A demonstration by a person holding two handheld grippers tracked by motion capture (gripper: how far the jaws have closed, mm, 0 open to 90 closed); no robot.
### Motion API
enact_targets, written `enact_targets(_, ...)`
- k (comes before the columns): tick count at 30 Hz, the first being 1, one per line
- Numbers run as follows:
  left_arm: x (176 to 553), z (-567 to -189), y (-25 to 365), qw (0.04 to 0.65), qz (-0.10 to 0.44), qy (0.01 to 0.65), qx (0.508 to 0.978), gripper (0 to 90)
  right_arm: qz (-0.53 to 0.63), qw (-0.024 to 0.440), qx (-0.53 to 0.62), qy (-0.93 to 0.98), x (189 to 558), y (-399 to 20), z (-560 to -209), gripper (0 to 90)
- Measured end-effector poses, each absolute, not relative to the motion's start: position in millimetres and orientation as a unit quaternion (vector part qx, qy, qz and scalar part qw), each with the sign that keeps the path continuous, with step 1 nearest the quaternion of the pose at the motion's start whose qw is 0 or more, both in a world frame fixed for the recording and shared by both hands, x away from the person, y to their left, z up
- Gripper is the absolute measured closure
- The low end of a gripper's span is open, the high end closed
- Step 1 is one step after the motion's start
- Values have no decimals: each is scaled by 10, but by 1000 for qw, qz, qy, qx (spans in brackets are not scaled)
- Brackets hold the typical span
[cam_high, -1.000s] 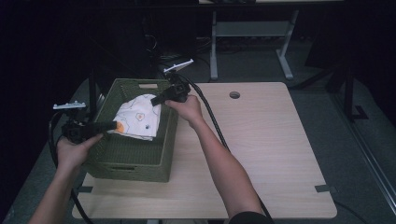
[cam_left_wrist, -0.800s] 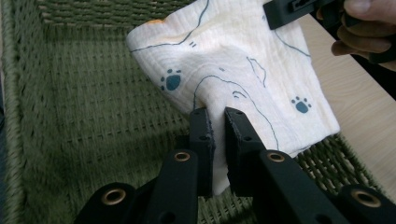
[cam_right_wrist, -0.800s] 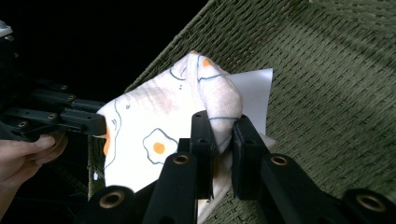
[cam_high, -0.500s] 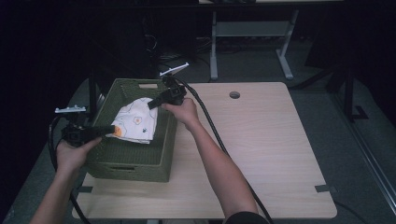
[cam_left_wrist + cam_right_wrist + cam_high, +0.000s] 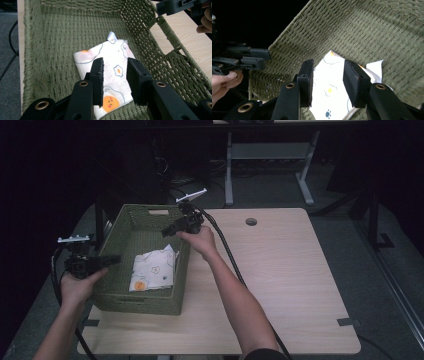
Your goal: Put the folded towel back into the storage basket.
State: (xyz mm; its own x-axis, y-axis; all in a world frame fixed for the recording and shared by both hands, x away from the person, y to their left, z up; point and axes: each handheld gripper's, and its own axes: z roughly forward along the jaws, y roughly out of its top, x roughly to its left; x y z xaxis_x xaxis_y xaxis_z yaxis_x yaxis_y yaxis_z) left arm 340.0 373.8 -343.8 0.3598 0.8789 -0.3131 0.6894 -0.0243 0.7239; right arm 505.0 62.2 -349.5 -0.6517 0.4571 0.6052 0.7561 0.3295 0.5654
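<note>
A: Up high, the fixed camera looks forward and down over the whole table (image 5: 280, 285), basket (image 5: 120, 300) at its left.

B: And the left gripper's camera sits close, peering along its jaws into that basket (image 5: 37, 50).

A: Right gripper's view crosses from the opposite rim, close too. Both share the cloth (image 5: 110, 75) (image 5: 329, 92) on the basket floor.
</note>
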Motion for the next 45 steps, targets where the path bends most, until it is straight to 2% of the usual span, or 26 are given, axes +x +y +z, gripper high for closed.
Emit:
enact_targets(12,3398,-3302,3598,436,115,537,713,646,-456,164,-374,-791,4984,394,-3317,596)
enact_targets(21,3377,-3244,3534,463,103,528,704,587,-473,145,-374,-784,4927,128,-3170,549)
enact_targets(32,3366,-3218,3406,465,99,521,709,541,-486,148,-387,-769,4877,-189,-3208,524)
enact_targets(45,3440,-3164,3011,462,87,500,727,504,-499,151,-403,-752,4818,-603,-3273,481)
